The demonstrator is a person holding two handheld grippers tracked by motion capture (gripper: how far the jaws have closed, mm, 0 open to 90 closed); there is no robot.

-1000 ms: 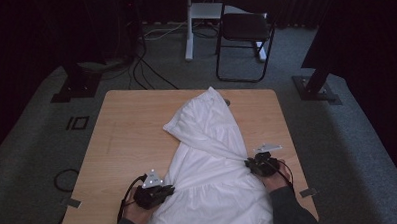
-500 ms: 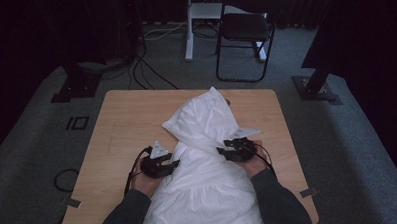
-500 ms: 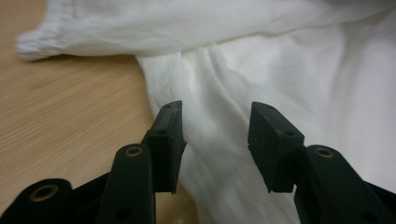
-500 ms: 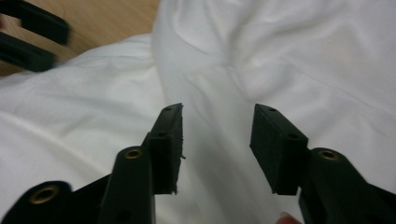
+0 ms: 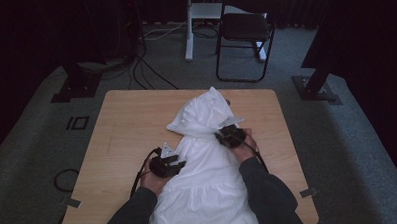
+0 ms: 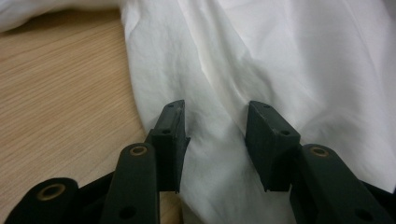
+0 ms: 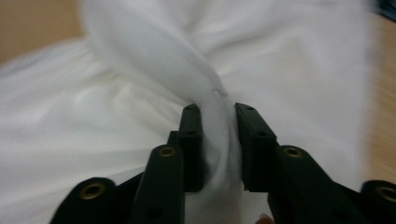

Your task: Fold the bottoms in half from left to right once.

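The white garment [image 5: 208, 156] lies at centre frame in the high view on the wooden table [image 5: 122, 124], long axis running from bottom edge to its bunched end pointing upward. The right gripper [image 5: 231, 136], at its right edge, has just been closing and pinches a fold. The left gripper [image 5: 169, 165], at its left edge, stands open, cloth between the jaws unpressed.

White garment [image 5: 208, 161], plain, no print, soft grey shading in the folds. Table [image 5: 122, 124] light wood w/ fine straight grain. Both grippers black: left gripper [image 6: 215, 135] & right gripper [image 7: 218, 140], w/ brass-coloured rivets on the arms. Sleeves [image 5: 269, 199] dark grey. Carpet [image 5: 32, 148] grey-green, speckled. Chair [image 5: 246, 28] black, w/ a white post [image 5: 188, 27] beside it. Backdrop near black.
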